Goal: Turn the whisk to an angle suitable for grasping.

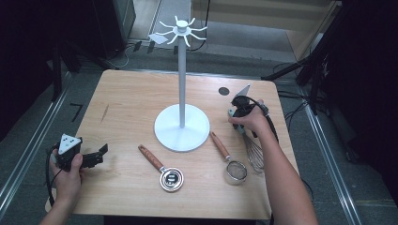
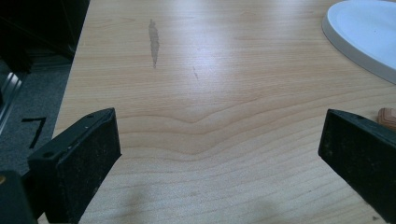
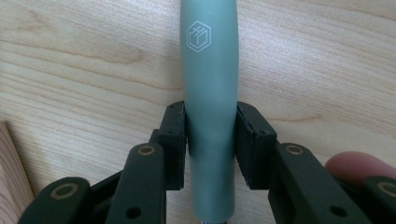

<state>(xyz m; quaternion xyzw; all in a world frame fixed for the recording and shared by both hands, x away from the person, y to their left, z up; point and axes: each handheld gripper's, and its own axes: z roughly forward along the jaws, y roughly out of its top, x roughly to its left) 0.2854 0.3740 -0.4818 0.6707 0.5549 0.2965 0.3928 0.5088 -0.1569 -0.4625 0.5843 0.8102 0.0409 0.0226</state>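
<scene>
The right claw [image 3: 210, 140] clamps the whisk [image 3: 210, 93] handle at the bench's [image 1: 131, 93] 3 o'clock edge. The left claw [image 2: 219, 154] gapes wide and empty at 8 o'clock, above bare wood.

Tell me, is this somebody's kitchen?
Probably not; it looks like a lab or studio. The wooden table stands on grey carpet beside dark stands and floor cables, and the utensils, like the whisk, seem staged around a white hanging rack.
</scene>
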